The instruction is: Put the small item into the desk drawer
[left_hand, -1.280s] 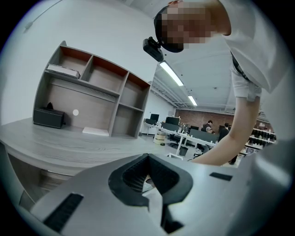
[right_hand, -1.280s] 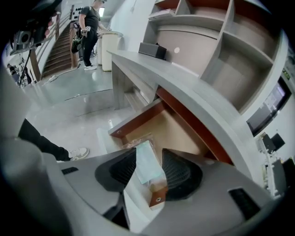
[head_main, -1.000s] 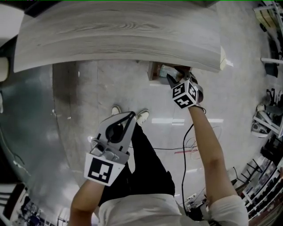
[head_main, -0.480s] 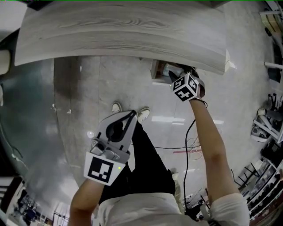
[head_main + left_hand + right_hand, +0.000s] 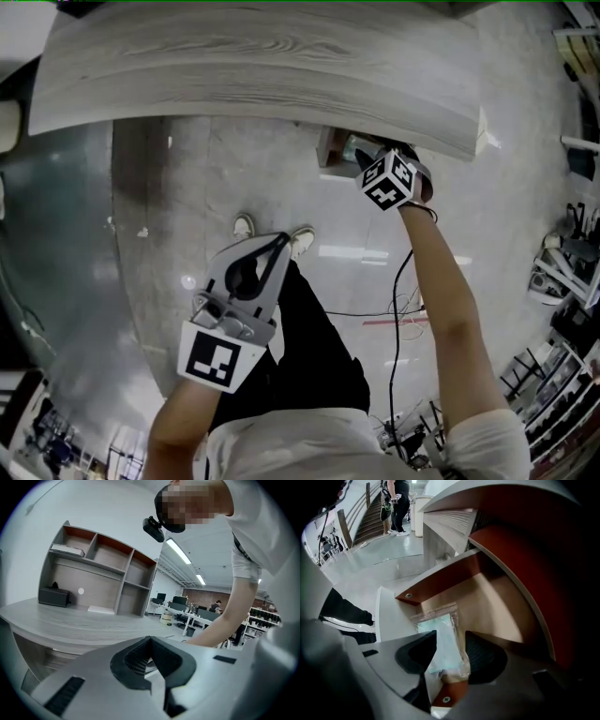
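While the pale wood-grain surface [image 5: 253,66] spans the top of the head view, the drawer [image 5: 330,150] stands open beneath its front edge, and the right gripper view shows its brown inside. The left gripper [image 5: 279,244] hangs low over the floor [image 5: 169,206], well apart from the drawer, with its fingers [image 5: 133,656] pressed together on nothing. The right gripper [image 5: 451,654] reaches into the drawer with its fingers [image 5: 485,656] spread wide. A small clear bag [image 5: 440,639] with something pale green inside lies in the drawer between those spread fingers. Its far end reaches past their tips, and neither pad appears to press on it.
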`<action>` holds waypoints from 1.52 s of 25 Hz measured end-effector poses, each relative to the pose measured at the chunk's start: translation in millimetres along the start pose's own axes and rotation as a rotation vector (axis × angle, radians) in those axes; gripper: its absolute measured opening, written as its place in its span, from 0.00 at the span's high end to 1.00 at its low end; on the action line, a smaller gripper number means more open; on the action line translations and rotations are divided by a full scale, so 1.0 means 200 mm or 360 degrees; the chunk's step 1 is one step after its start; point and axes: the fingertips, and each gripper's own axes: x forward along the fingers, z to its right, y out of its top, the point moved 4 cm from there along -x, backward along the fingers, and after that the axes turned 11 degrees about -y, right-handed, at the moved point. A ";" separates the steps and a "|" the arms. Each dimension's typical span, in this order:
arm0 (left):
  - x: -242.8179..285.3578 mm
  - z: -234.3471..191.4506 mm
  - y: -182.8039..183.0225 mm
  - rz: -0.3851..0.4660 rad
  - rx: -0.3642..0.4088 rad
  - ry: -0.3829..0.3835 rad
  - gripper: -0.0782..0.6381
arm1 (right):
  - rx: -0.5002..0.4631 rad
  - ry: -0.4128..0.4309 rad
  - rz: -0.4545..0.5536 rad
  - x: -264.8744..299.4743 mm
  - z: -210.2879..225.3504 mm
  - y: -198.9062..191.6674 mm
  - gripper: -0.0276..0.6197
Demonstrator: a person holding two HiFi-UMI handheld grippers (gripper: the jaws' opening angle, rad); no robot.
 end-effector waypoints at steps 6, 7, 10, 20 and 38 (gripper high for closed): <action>0.01 0.01 0.01 0.0010 -0.0003 -0.0002 0.87 | -0.0063 0.0003 -0.0006 0.00 -0.04 0.00 0.69; 0.01 0.01 0.01 0.0009 -0.0001 -0.0001 0.87 | -0.0058 0.0004 -0.0009 0.00 -0.04 -0.01 0.69; 0.01 0.01 0.01 0.0011 0.0005 -0.0001 0.87 | -0.0045 0.0003 -0.0016 0.00 -0.03 -0.01 0.71; -0.01 0.00 0.02 0.0039 -0.0014 -0.0004 0.87 | -0.0056 0.0000 -0.0029 -0.02 -0.03 -0.02 0.79; -0.03 -0.01 0.01 0.0049 -0.0036 0.0001 0.87 | -0.0055 -0.0009 0.0006 -0.08 0.00 0.00 0.89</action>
